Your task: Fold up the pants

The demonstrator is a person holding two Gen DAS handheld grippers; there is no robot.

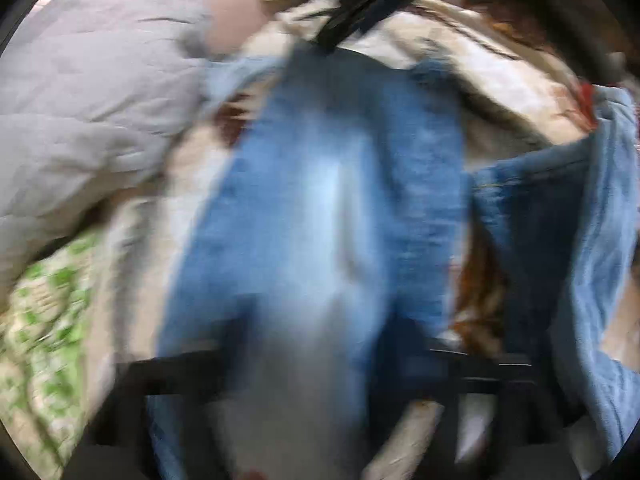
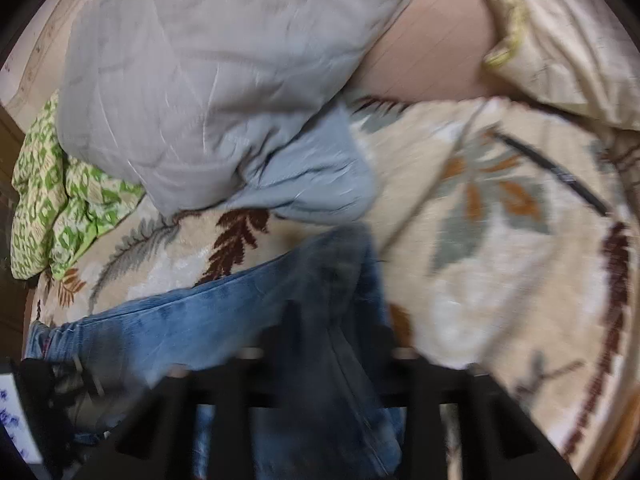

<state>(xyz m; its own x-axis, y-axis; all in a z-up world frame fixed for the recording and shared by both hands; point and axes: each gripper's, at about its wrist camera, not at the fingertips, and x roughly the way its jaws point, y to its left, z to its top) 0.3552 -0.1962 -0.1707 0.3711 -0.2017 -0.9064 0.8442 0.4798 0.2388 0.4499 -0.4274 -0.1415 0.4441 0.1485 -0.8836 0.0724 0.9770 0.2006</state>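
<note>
The blue jeans [image 1: 320,184] lie on a cream leaf-patterned bedcover [image 2: 500,260], and both views are blurred. In the left wrist view one leg runs up the middle and passes between the fingers of my left gripper [image 1: 316,360], which stand wide apart and open. In the right wrist view the jeans [image 2: 192,320] stretch leftward, with a darker fold running down between the spread fingers of my right gripper [image 2: 320,360]. That gripper is open as well. A black, blurred shape [image 1: 360,0] crosses the top of the left wrist view above the jeans.
A grey quilted blanket [image 2: 208,60] is piled at the back left, with a green patterned cloth [image 2: 60,200] beside it. A light blue cloth [image 2: 316,176] lies under the blanket's edge. A thin black strap [image 2: 552,172] lies on the bedcover at the right.
</note>
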